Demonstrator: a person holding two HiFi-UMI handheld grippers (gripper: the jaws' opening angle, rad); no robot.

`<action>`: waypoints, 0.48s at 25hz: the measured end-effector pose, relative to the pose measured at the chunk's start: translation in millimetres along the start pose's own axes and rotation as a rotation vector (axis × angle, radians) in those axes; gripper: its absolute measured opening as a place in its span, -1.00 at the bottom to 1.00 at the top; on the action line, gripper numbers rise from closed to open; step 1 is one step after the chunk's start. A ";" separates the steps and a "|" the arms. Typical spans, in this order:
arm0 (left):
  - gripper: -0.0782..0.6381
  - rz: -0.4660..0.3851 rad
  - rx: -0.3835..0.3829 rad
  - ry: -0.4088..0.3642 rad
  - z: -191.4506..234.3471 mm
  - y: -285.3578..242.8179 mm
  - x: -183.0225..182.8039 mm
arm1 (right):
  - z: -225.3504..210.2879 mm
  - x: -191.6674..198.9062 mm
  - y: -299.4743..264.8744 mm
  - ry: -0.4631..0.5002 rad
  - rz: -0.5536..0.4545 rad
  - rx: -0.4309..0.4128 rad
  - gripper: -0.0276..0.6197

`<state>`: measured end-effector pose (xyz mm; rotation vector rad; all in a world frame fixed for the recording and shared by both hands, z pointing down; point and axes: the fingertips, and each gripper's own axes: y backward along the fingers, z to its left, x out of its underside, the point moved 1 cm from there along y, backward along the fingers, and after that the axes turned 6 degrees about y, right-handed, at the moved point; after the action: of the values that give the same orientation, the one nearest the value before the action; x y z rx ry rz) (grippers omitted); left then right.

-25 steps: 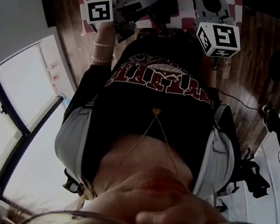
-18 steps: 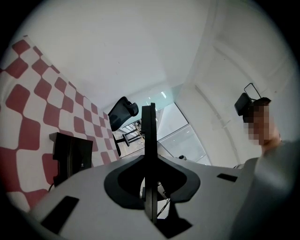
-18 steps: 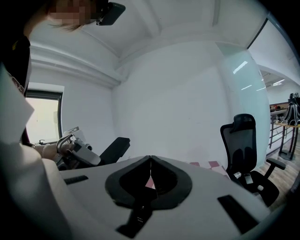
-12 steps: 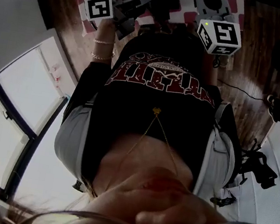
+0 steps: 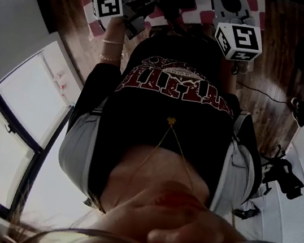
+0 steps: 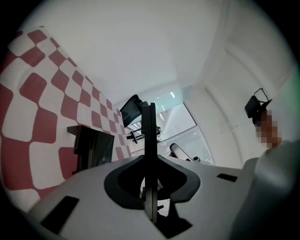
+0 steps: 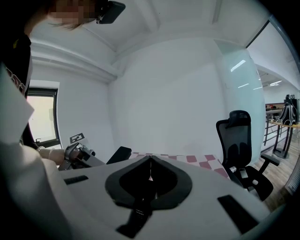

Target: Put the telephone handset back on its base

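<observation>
Dimly, black telephone [image 6: 91, 150] on checked cloth [image 6: 37, 122], long axis unclear.

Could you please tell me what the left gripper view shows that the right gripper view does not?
Only the left gripper view: the left claw, shut and empty, and a pale tube-shaped item in the background. Only the right gripper view: the right claw, shut and empty, the left hand holding the other gripper, its marker cube, and a dark-framed window. Both: the checkered cloth, a black office chair and a dark object on the cloth, possibly the telephone.
</observation>
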<state>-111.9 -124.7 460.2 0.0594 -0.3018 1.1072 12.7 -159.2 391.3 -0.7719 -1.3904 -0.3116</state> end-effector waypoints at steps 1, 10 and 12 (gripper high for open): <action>-0.56 0.000 -0.007 0.006 4.4 0.6 -0.3 | -0.5 0.4 0.2 -0.001 0.003 0.003 -0.85; -0.56 0.023 -0.069 0.011 47.8 2.3 0.0 | -7.7 5.1 0.3 -0.013 0.019 0.034 -0.85; -0.56 0.032 -0.082 0.023 54.1 1.1 2.3 | -9.5 5.9 0.4 -0.016 0.020 0.040 -0.85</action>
<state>-123.2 -132.9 512.5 -0.0309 -0.3282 1.1258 21.3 -163.7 396.8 -0.7564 -1.3989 -0.2615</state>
